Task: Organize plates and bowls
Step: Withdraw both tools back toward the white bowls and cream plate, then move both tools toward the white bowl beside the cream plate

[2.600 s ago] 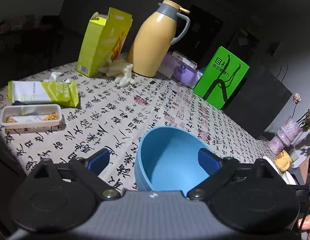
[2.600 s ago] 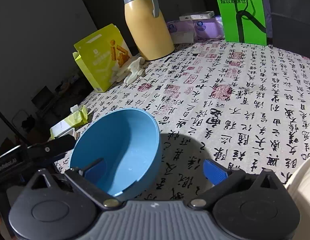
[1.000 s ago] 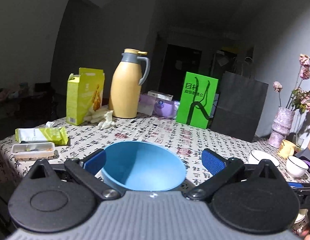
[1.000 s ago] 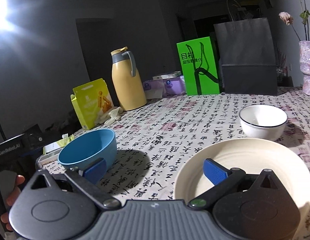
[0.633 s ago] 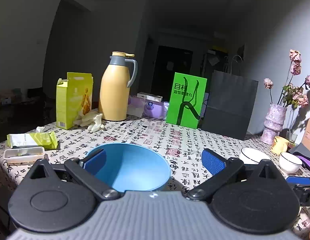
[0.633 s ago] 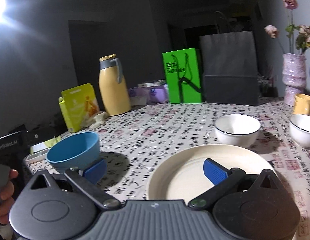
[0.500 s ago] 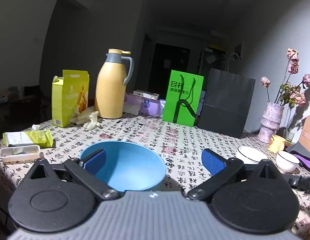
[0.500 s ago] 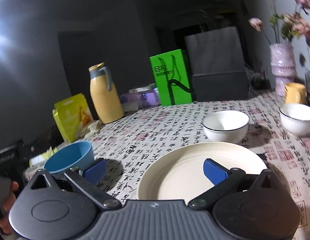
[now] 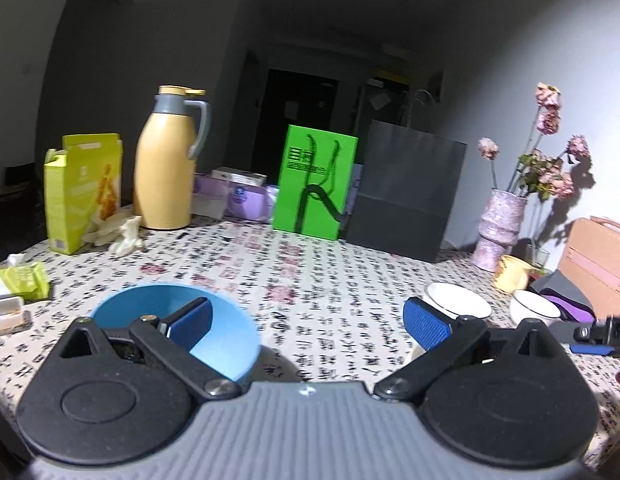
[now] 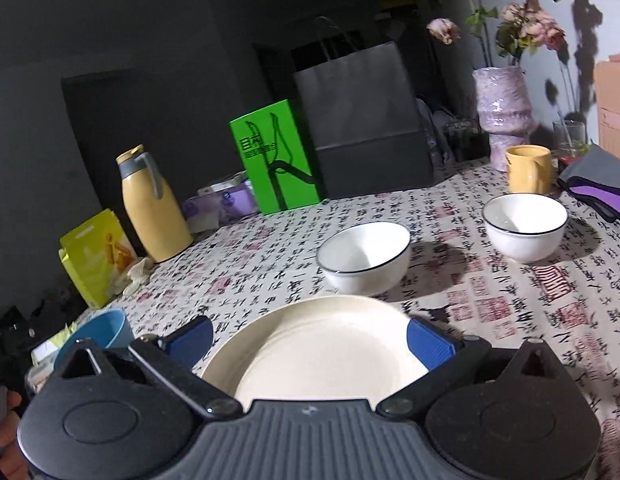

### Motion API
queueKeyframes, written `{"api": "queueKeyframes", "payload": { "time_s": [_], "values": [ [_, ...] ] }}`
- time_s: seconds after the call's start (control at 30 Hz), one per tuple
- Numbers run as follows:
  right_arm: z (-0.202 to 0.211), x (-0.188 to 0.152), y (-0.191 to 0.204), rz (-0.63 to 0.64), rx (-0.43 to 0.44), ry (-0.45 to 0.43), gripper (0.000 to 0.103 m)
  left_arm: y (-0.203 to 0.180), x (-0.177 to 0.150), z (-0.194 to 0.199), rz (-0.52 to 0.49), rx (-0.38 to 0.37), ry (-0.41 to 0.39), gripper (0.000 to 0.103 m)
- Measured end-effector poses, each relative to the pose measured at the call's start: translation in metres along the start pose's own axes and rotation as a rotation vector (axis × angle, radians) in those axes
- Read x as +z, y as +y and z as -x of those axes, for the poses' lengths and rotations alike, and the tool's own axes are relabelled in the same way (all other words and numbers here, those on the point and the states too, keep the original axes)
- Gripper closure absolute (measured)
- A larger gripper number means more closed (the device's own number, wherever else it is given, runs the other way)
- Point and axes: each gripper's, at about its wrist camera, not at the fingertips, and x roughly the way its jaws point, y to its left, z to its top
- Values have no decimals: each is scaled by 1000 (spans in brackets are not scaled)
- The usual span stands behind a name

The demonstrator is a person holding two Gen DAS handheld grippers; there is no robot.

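Observation:
In the left wrist view a blue bowl (image 9: pixel 234 330) rests on the calligraphy-print tablecloth (image 9: pixel 310 264). My left gripper (image 9: pixel 308 324) is open, its left finger in front of the bowl's inside and nothing between the pads. Two white bowls with dark rims (image 9: pixel 458 306) (image 9: pixel 536 312) sit to the right. In the right wrist view my right gripper (image 10: pixel 310 338) is open, low over a cream plate (image 10: pixel 322 356), with its fingers spread on either side. Behind the plate stand a white bowl (image 10: pixel 364 258) and another (image 10: pixel 524 226). The blue bowl (image 10: pixel 100 330) lies far left.
Along the back stand a yellow box (image 9: pixel 84 188), a yellow thermos jug (image 9: pixel 166 160), purple tissue packs (image 9: pixel 238 194), a green bag (image 9: pixel 316 182) and a black paper bag (image 9: pixel 406 196). A vase of flowers (image 10: pixel 504 112) and a yellow mug (image 10: pixel 528 168) are at the right. A hand (image 10: pixel 6 436) shows bottom left.
Both grippers have pulled back and swung right. The blue bowl slid from the centre to the left of each view, and the plate and white bowls came in front of my right gripper.

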Motion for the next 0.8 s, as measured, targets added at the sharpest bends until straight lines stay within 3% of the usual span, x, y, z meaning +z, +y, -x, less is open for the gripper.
{"api": "queueKeyframes", "payload": {
  "time_s": [0.33,0.8],
  "values": [
    [6,39,-25,-33,-86,75,0,-31,14,-13,-26,-94,25,0],
    [5,72,-54,5,-134,114,0,-83,21,-52,-76,-146,100,0]
  ]
}}
